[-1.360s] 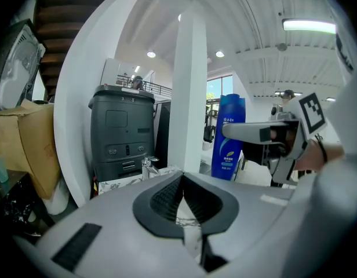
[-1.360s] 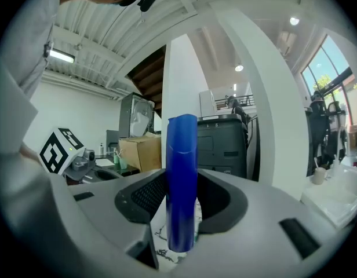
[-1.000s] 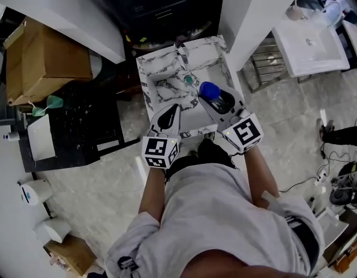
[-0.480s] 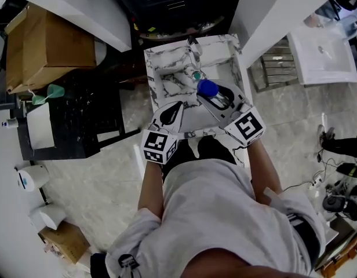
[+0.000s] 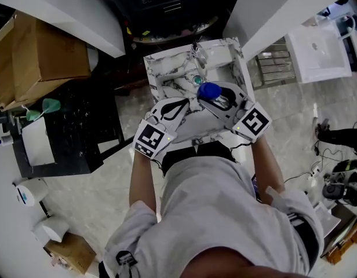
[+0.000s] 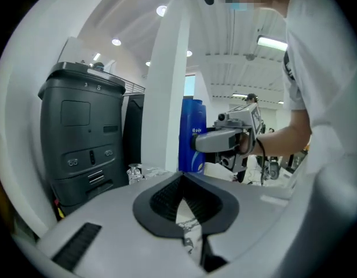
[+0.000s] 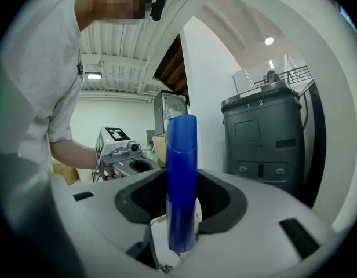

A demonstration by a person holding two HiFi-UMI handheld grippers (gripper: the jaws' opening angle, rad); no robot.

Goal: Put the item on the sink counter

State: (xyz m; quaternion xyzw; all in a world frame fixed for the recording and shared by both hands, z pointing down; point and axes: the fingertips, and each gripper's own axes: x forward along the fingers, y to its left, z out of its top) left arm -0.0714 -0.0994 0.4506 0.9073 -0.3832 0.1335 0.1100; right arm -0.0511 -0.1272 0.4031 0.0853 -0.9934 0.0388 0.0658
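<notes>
1. Right claw (image 5: 212,95): the jaws stand partly apart and are clamped on the blue bottle (image 5: 208,90). In the right gripper view the bottle (image 7: 181,172) stands upright between the pads of that claw (image 7: 181,216).
2. Left claw (image 5: 183,102): the jaws are fully closed with nothing between them, as the left gripper view confirms (image 6: 182,181). It hangs over the front left part of the marbled sink desk (image 5: 158,68).
3. Bottle position: from the head view I see it held over the right side of the basin (image 5: 175,81). I cannot tell whether its base touches any surface. In the left gripper view the bottle (image 6: 193,135) is just ahead of the closed claw.
4. Edges:
   - A white column (image 5: 265,13) runs just beside the desk's right rim.
   - A dark cabinet (image 5: 167,2) stands behind the rear rim.
   - A dark rack (image 5: 80,132) stands to the left, across a strip of tiled floor (image 5: 91,196).
5. Open room: the pale rear right corner of the desk (image 5: 222,54) is bare. The two claws are close together above the front rim.
</notes>
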